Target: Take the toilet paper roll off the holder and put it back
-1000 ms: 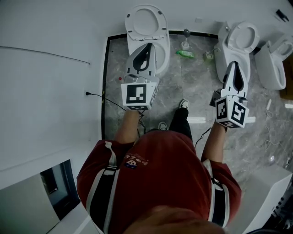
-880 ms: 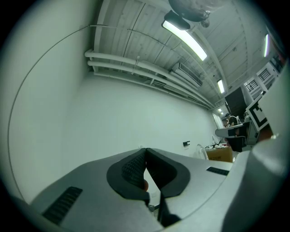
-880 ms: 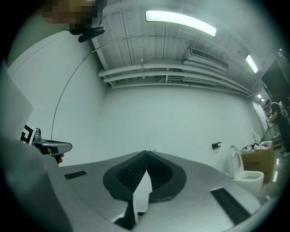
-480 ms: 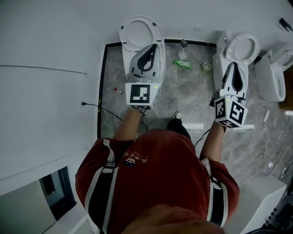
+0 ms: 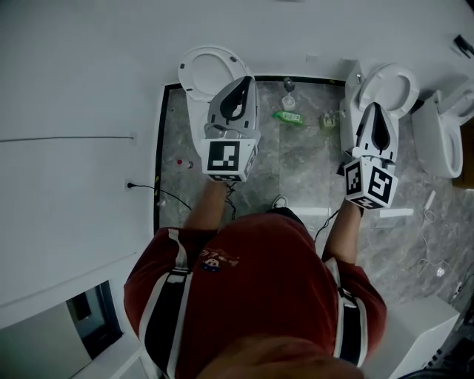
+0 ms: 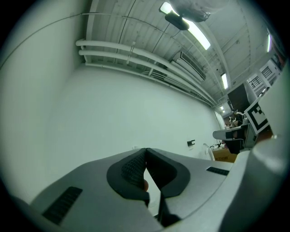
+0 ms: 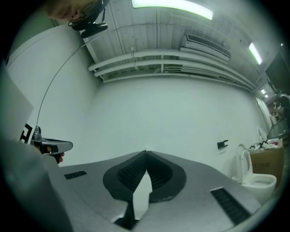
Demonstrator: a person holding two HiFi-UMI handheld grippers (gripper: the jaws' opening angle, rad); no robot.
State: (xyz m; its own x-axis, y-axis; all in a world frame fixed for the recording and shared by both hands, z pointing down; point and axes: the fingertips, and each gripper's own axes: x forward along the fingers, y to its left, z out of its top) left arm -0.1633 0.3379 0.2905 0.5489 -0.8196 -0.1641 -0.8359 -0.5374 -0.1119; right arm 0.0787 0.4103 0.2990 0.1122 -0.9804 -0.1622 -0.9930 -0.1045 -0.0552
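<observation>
A person in a red shirt (image 5: 259, 285) stands on a grey marble floor (image 5: 300, 166) facing a white wall (image 5: 81, 66), with 1 gripper held out roughly level in each hand. From the head view, the left gripper (image 5: 244, 80) shows over an open toilet (image 5: 196, 70) that stands against the wall, and its marker cube (image 5: 226, 158) is nearest the person. In the left gripper view its dark ribbed pads (image 6: 131, 168) meet at the tips with nothing pinched between them. The right gripper (image 5: 374, 107) shows over a 2nd toilet (image 5: 398, 74), and a 3rd toilet (image 5: 443, 126) stands just beside that one at the right edge. The right gripper view shows those jaws pressed together as well, empty and aimed at bare wall under a ceiling light (image 7: 172, 8). On the floor between the first 2 toilets lie a green packet (image 5: 287, 116) and, nearer the wall, a small pale item (image 5: 288, 92) (too small to identify). A black cable (image 5: 167, 195) trails over the floor at the left. The toilet paper roll cannot be made out in any of the 3 views. The only wall fitting in sight is a small dark bracket (image 7: 222, 145), left of a toilet, too small to tell whether it is the holder.
</observation>
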